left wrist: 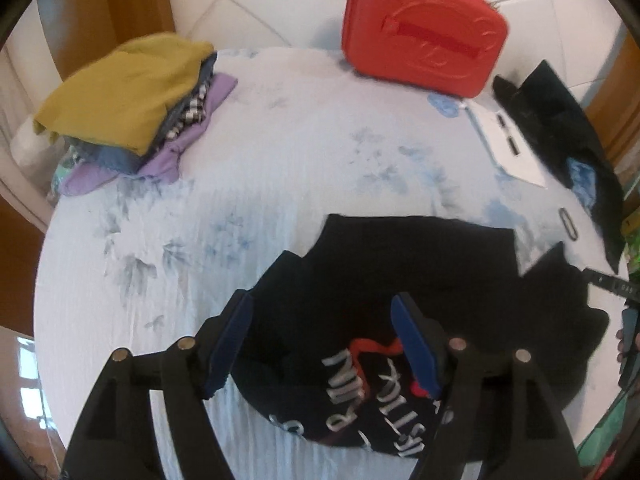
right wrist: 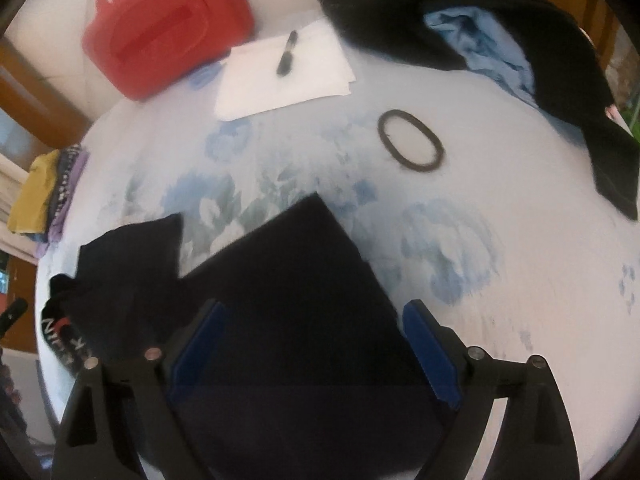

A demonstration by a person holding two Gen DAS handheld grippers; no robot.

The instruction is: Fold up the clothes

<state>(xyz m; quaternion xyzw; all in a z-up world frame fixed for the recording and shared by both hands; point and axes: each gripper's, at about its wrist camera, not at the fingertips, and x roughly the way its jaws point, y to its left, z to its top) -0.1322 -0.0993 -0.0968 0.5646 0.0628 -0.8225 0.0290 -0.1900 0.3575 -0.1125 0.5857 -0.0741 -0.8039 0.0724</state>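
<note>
A black T-shirt (left wrist: 420, 272) with white and red lettering lies partly folded on the pale floral sheet (left wrist: 280, 152). My left gripper (left wrist: 324, 320) is open just above its printed end, blue pads spread wide, nothing between them. In the right wrist view the same black T-shirt (right wrist: 288, 280) shows a plain flat panel. My right gripper (right wrist: 316, 320) hovers open over that panel, pads apart on either side. The right gripper (left wrist: 624, 320) also shows at the right edge of the left wrist view.
A stack of folded clothes (left wrist: 128, 104) topped by a mustard piece sits far left. A red case (left wrist: 424, 36) stands at the back. White paper (right wrist: 284, 72) with a pen (right wrist: 287, 54), a dark hair band (right wrist: 411, 146) and a black-and-blue garment heap (right wrist: 500, 36) lie to the right.
</note>
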